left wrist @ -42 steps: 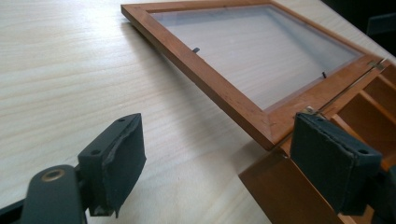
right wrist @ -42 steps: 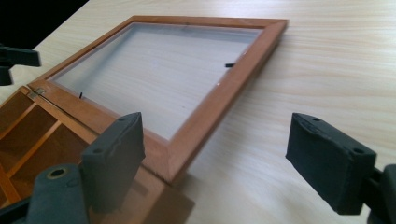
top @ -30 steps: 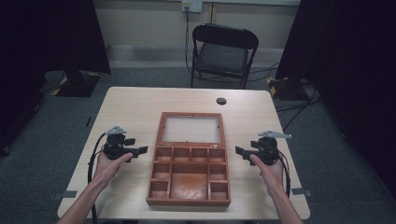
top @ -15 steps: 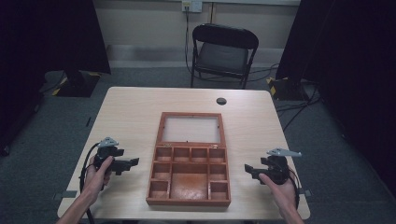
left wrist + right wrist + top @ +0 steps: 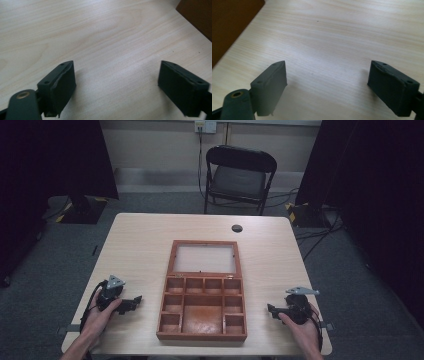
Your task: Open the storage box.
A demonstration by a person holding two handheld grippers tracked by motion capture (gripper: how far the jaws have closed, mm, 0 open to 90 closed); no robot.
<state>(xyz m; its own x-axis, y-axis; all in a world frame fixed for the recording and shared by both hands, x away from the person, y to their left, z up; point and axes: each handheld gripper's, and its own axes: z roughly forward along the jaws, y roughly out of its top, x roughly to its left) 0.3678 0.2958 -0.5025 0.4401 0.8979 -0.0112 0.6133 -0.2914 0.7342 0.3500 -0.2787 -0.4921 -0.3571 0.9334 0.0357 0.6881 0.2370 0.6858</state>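
High view: wooden box between wide-open, empty left gripper and right gripper, chair beyond table.

The table is showing a pale wood-grain top, smooth and matt, with fine streaks running across it in both gripper views. The open box is presenting as reddish-brown wood with a slight sheen; its lid panel is looking pale and flat. The left gripper and right gripper are appearing as matt black plastic, their pads slightly rough-edged. The chair is looking dark, its seat dull.
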